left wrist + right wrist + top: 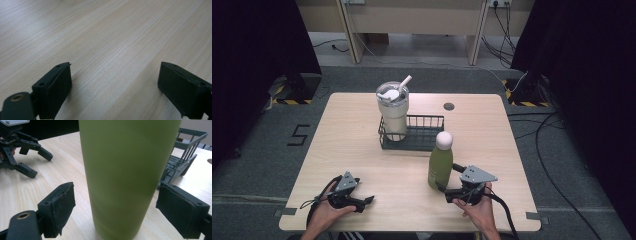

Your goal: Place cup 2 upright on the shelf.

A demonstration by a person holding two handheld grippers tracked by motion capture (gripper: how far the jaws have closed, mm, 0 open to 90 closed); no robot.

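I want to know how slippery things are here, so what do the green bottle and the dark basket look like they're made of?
Green bottle: probably painted or coated metal, judging by its smooth, even matte skin without seams; plastic cannot be ruled out. Its cap looks pale and smooth.
Basket: thin dark rods in a grid, likely coated steel wire, matte.

Bottle [440, 167]: matt olive-green body, white round cap. Tumbler [393, 112], far left: cream body, clear lid, white straw. Basket [422, 136]: dark grey wire. Bench [362, 160]: pale wood, fine straight grain, with a dark grey round port at the far right. Left gripper [362, 202] and right gripper [447, 192]: black jaws and bodies, light grey top plates, black cables. Floor: grey carpet, with a black figure five at the left and yellow-black hazard stripes in the far corners.
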